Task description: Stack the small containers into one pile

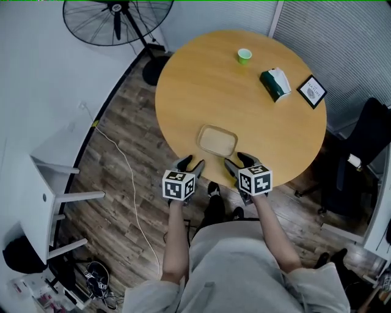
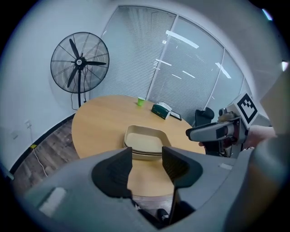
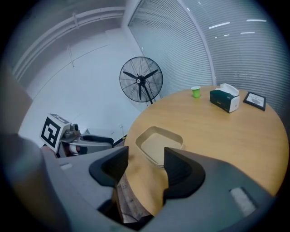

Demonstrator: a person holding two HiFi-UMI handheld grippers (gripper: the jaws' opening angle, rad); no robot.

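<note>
While the beige containers (image 1: pixel 217 140) sit stacked on the round table (image 1: pixel 201 79), the left gripper (image 1: pixel 188 165) and right gripper (image 1: pixel 239 163) hover nearby, jaws apart and empty.

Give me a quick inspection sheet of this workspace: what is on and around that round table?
Surface: round wooden table, no spills seen.
Job's things: beige containers nested in one pile near the front edge.
Clutter: green cup, tissue box, framed card on the far side.
Grippers: left gripper and right gripper both open, empty, short of the pile.
Cables: white cable across the floor.
Surroundings: standing fan, black chair, window blinds.
</note>
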